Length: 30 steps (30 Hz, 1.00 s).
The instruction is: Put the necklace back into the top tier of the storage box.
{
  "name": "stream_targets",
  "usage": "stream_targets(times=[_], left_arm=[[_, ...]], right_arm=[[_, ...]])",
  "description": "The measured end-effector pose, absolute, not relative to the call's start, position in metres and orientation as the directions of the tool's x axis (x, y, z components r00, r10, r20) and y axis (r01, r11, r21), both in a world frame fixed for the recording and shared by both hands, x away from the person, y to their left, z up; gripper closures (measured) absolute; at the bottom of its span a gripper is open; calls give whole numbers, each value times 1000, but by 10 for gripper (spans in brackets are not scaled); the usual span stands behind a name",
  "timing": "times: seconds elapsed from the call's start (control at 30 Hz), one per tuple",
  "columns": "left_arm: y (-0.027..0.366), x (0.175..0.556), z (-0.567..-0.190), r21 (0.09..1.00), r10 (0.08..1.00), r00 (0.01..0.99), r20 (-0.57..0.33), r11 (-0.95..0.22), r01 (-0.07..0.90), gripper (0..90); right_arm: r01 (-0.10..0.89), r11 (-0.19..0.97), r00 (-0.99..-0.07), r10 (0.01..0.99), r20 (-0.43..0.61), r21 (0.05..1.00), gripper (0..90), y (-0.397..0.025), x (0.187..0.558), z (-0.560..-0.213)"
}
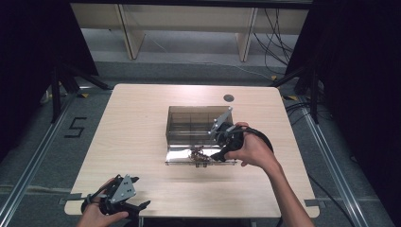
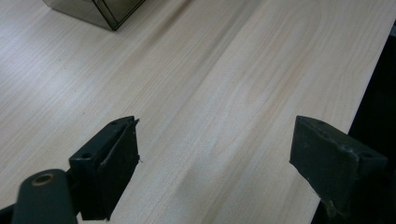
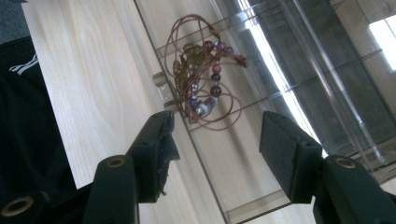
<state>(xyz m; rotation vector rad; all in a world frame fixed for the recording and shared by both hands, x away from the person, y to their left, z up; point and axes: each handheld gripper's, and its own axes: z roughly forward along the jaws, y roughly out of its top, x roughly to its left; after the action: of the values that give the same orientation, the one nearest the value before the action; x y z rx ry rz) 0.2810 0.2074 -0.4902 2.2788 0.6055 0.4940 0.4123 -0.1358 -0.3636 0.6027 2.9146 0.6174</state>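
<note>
Bead bracelet, wire tangle unclear

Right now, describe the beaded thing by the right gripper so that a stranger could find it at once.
On the table stands a clear box with its lid folded open toward the person. On that lid, just ahead of the open right gripper, lies the bracelet: loops of copper wire strung with purple and greenish beads, the one tangled, coloured thing among clear plastic and pale wood.
</note>
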Motion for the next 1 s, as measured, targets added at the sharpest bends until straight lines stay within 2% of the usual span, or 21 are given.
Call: stream_targets(times=[0.77,1.0], left_arm=[[207,281,-490,721,560,812,164,-630,289,151],[208,281,-489,720,558,810,179,-635,279,151]], right_arm=[[349,826,-918,397,-16,442,444,-152,383,-375],[314,826,-930,368,-25,468,417,-155,374,-381]])
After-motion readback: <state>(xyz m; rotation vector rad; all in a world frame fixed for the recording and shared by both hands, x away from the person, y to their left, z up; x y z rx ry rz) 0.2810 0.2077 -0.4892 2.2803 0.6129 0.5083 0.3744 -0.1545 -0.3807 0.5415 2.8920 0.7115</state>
